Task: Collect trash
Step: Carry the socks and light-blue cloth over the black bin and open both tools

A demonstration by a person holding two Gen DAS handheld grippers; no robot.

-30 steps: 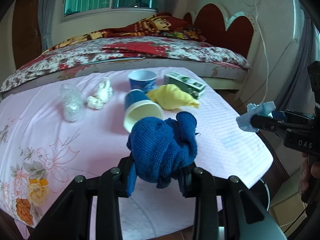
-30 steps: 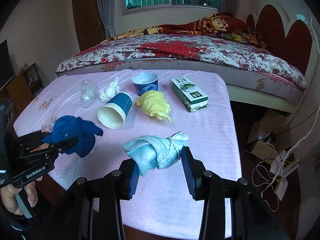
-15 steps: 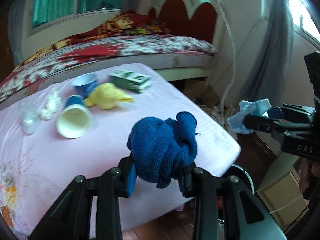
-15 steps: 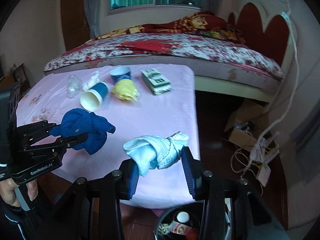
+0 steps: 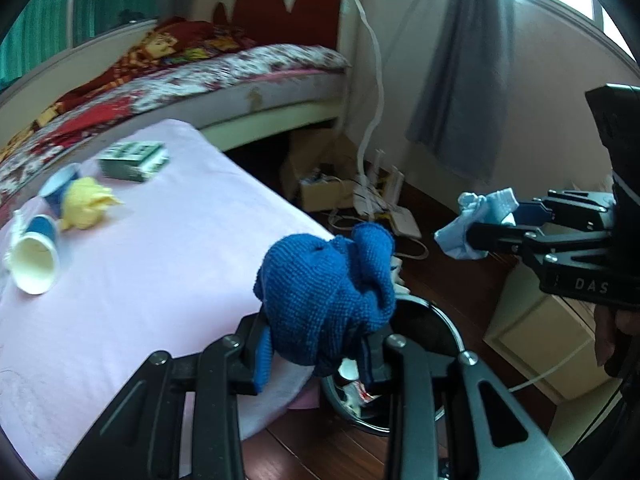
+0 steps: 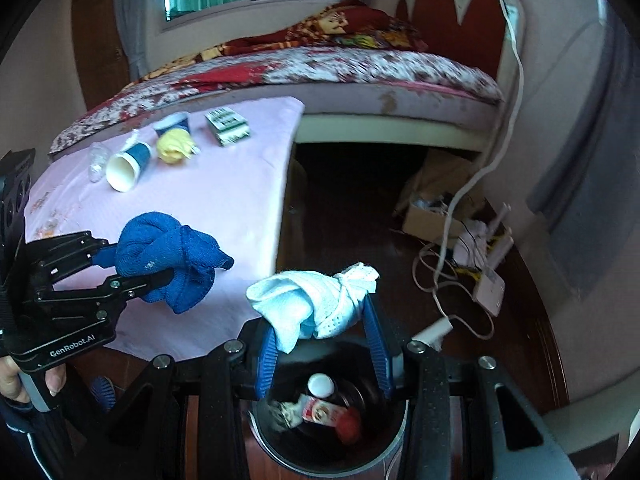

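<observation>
My left gripper (image 5: 316,348) is shut on a knotted dark blue cloth (image 5: 328,292), held over the table's right edge beside the black trash bin (image 5: 432,320); the cloth also shows in the right wrist view (image 6: 168,256). My right gripper (image 6: 324,344) is shut on a knotted light blue cloth (image 6: 316,304), directly above the trash bin (image 6: 328,440), which holds a bottle and wrappers. On the pink table (image 5: 160,264) lie a tipped blue paper cup (image 5: 34,256), a yellow crumpled wad (image 5: 86,202), a second blue cup (image 5: 60,184) and a green box (image 5: 134,160).
A bed (image 6: 340,68) stands behind the table. Cables, a router and a cardboard box (image 6: 432,216) lie on the dark wood floor to the right. A grey curtain (image 5: 464,60) hangs at the right wall. A pale box (image 5: 544,336) sits near the bin.
Both grippers have swung right, away from the table top toward the trash bin, each still holding its cloth. The bin now sits below the right gripper.
</observation>
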